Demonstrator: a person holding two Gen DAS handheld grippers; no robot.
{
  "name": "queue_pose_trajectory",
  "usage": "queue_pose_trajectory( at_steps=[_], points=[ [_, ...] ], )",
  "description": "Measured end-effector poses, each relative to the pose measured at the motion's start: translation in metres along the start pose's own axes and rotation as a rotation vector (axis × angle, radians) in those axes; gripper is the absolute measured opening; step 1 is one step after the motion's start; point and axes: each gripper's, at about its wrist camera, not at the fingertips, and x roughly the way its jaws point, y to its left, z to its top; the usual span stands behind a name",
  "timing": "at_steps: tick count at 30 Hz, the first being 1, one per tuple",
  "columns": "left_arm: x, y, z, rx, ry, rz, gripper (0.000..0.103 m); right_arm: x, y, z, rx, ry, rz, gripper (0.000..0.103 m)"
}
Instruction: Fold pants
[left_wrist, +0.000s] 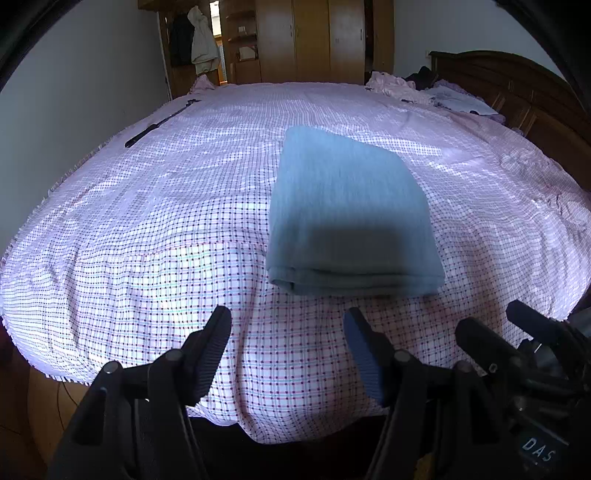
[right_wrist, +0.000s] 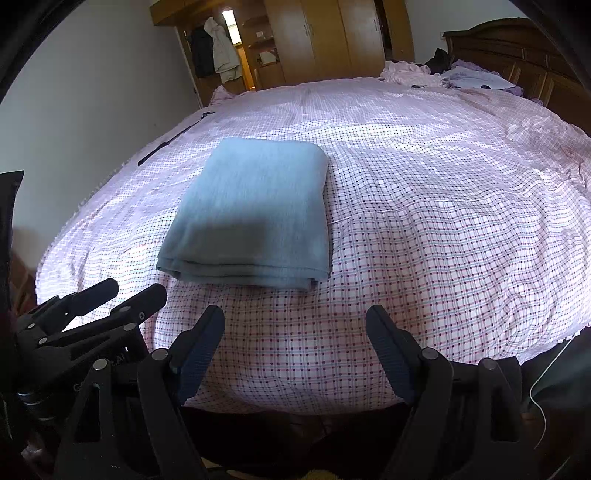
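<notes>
Pants (left_wrist: 351, 206), blue-grey and folded into a thick rectangle, lie flat on the bed (left_wrist: 147, 221) just ahead of both grippers, with the layered folded edge facing them. From the left gripper (left_wrist: 286, 325) the bundle sits ahead and slightly to the right; from the right gripper (right_wrist: 295, 325) it sits ahead and to the left. Both grippers hover above the near edge of the pink checked bedspread (right_wrist: 443, 221), their jaws spread wide and holding nothing, clear of the fabric. A shadow falls across the near part of the pants. Far ahead to the left, a thin black rod (left_wrist: 159, 123) lies near the bed's edge; crumpled clothes (right_wrist: 406, 72) are heaped far ahead to the right by the wooden headboard (right_wrist: 517, 55).
</notes>
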Motion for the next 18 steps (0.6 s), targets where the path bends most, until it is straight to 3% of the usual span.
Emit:
queue_pose_trajectory(
  at_steps=[18],
  points=[
    [0.0009, -0.0008, -0.0008, 0.002, 0.005, -0.001, 0.067, -0.0002, 0.0009, -0.0005, 0.001, -0.001, -0.001, 0.074]
  ],
)
